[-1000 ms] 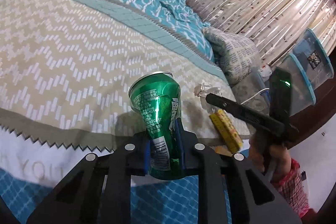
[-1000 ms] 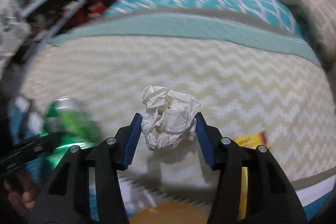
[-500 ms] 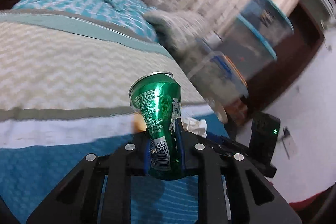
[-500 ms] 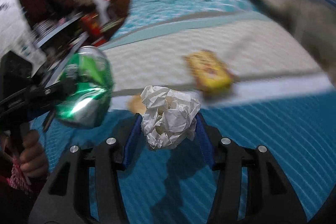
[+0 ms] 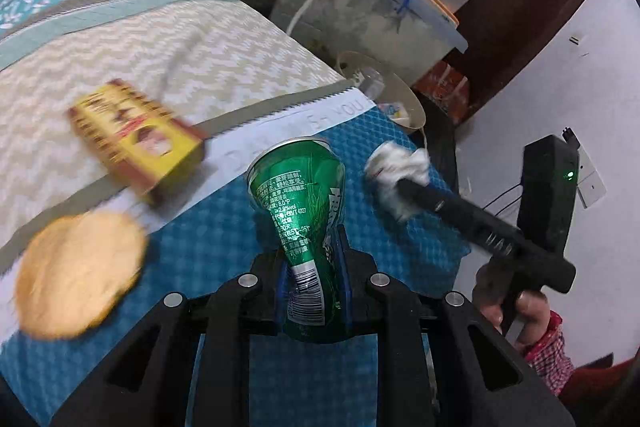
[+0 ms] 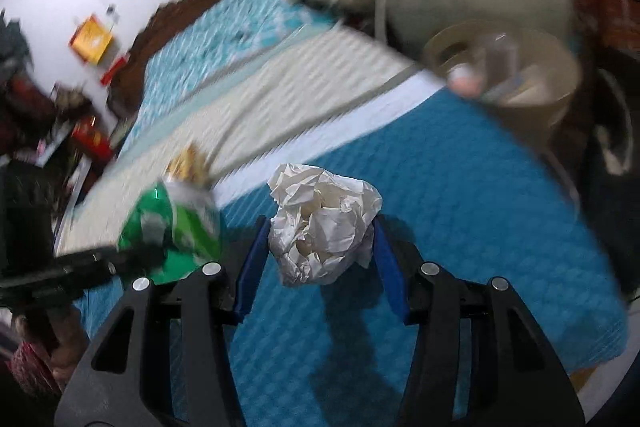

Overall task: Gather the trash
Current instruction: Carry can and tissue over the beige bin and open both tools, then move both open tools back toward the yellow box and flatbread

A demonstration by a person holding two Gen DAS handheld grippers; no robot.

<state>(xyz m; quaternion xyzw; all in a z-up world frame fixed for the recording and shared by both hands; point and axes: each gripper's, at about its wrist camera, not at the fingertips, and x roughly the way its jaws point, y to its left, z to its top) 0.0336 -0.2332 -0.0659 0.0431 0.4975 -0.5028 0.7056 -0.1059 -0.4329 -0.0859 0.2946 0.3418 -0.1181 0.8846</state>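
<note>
My left tongs (image 5: 314, 267) pinch the green can (image 5: 306, 227); my right tongs (image 6: 316, 259) clamp the paper wad (image 6: 322, 223). The beige bin (image 6: 552, 99) lies ahead beyond the bed (image 6: 460, 195) corner, nearer my right.

Glossy green metal can (image 5: 298, 203) dented between the left claw's blue pads, matt crumpled white paper ball (image 6: 322, 223) between the right claw's pads, quilted teal cloth bedspread (image 6: 460, 195) beneath both, translucent plastic tubs (image 5: 360, 7) beyond, glossy yellow cardboard box (image 5: 136, 139) left of the can
</note>
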